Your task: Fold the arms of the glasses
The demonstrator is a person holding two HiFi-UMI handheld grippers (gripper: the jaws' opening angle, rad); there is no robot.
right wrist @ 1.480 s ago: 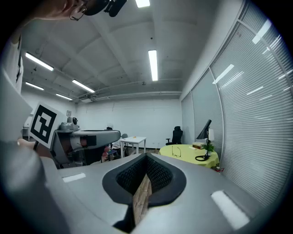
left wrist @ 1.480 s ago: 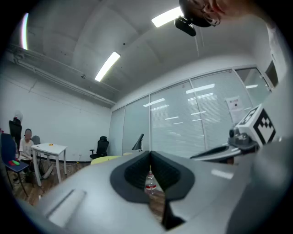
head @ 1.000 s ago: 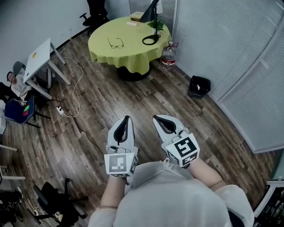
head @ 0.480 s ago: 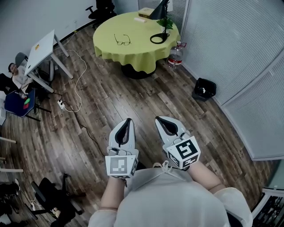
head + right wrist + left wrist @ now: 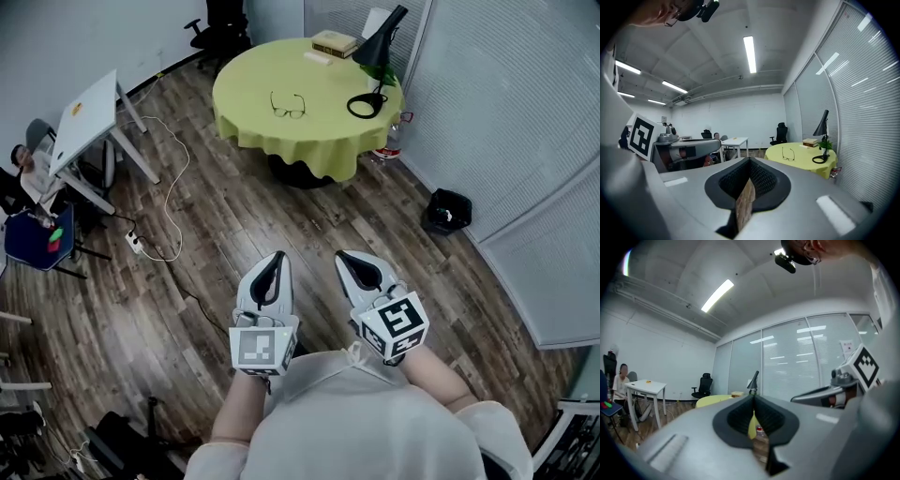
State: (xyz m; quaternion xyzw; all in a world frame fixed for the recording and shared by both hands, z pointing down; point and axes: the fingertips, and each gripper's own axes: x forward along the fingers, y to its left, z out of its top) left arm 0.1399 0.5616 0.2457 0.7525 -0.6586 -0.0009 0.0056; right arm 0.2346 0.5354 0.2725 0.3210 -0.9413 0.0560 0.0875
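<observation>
The glasses (image 5: 288, 105) are thin and dark-framed and lie with arms spread on the round table (image 5: 253, 122), which has a yellow-green cloth, far ahead of me. In the right gripper view the glasses (image 5: 788, 153) show small on the table (image 5: 801, 161). My left gripper (image 5: 274, 259) and right gripper (image 5: 347, 257) are held side by side low over the wooden floor, well short of the table. Both are shut and hold nothing. The left gripper (image 5: 753, 398) has its tips together, as does the right gripper (image 5: 750, 160).
On the table stand a black desk lamp (image 5: 375, 66) and stacked books (image 5: 335, 42). A water bottle (image 5: 391, 145) and black bin (image 5: 447, 211) sit by the blinds. A white desk (image 5: 89, 117), floor cable (image 5: 169, 187), office chair (image 5: 225, 19) and a seated person (image 5: 23, 169) are at left.
The table and glasses have drawn nearer and sit lower in the head view. Both grippers have gone forward together and stayed shut.
</observation>
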